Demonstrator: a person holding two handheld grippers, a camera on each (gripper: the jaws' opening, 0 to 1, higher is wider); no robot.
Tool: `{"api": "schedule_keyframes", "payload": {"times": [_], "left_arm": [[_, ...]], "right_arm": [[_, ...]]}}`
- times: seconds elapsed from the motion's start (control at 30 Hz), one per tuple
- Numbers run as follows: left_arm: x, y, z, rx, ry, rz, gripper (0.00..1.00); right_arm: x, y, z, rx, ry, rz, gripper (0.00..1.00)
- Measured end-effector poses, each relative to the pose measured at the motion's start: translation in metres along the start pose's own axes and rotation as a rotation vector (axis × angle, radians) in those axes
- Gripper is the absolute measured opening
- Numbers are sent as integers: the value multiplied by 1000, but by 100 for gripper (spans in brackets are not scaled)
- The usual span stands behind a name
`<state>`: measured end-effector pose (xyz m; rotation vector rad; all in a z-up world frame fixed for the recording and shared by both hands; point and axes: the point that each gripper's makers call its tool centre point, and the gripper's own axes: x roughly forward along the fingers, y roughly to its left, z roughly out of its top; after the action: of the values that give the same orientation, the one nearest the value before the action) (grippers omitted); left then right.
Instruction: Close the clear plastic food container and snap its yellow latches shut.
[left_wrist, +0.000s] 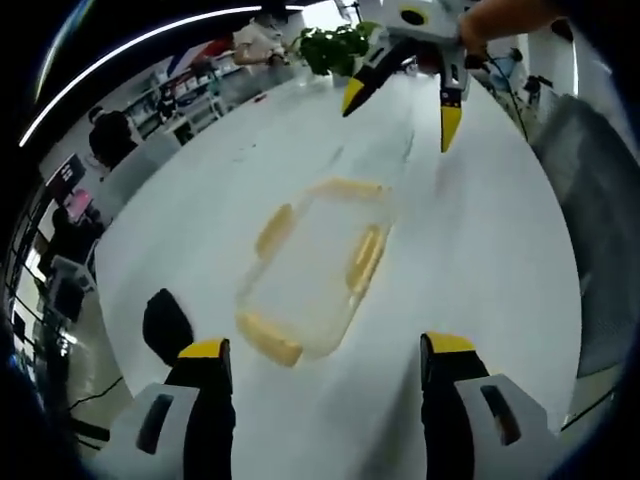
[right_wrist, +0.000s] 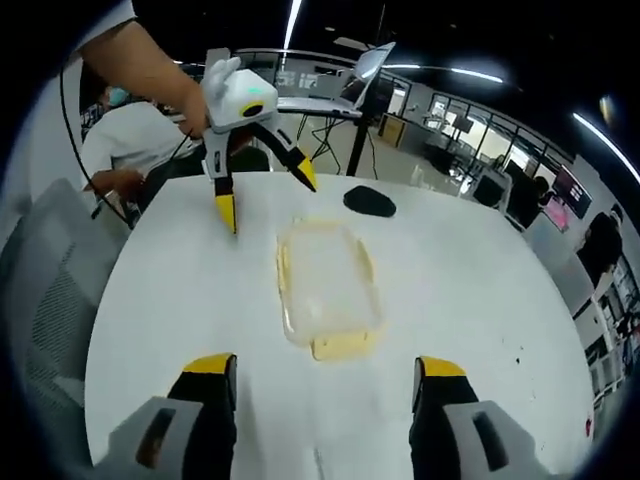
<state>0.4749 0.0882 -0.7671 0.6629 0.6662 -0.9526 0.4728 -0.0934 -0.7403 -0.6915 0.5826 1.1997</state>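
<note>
Clear plastic food container (left_wrist: 312, 270) with yellow latches (left_wrist: 366, 257) lying flat on a white table (left_wrist: 480, 250), seen from two hand-held grippers that face each other across it.

Left gripper view: the left gripper (left_wrist: 330, 365) rises from the lower edge with its yellow-tipped jaws spread wide, holding nothing and touching nothing. The container sits just ahead of the jaw tips, roughly centred in the gap between them, its long axis running forward and slightly to the right, away from this gripper. One latch lies at the near short end, one at the far end, and one along each long side. Beyond the container, the right gripper (left_wrist: 398, 112) hangs above the table, jaws splayed, held by a hand (left_wrist: 490, 30). A dark oval object (left_wrist: 165, 322) rests on the table beside the left jaw. A green plant (left_wrist: 335, 45) stands at the far table edge.

Right gripper view: the right gripper (right_wrist: 325, 375) likewise has its jaws wide apart and empty, clear of the container (right_wrist: 325, 282). The container lies ahead and between the jaw tips, long axis pointing straight away from the gripper; the near-end latch (right_wrist: 343, 345) is plainest. Past it the left gripper (right_wrist: 262, 190) hovers with jaws spread, gripped by a hand (right_wrist: 195, 105). The dark oval object (right_wrist: 369, 201) lies beyond the container's far end, to the right. Whether the lid is fully seated cannot be told; the left view is blurred.
</note>
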Motion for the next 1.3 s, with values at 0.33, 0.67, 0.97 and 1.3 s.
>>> {"api": "schedule_keyframes", "payload": {"times": [0.33,0.67,0.97,1.3], "left_arm": [[4,15,0,45,26,-41,75],[14,19,-3,119,56,-92,75],[18,28,-12,191,105,-118,73],[28,29,-18,274,157,-163,69]], "right_arm": [[13,-3,-1,-3,25,30,71],[25,-8,2,-38,50,54,70],[37,-12,-2,-72,101,75,70],[51,-10,-5,-74,154,130,65]]}}
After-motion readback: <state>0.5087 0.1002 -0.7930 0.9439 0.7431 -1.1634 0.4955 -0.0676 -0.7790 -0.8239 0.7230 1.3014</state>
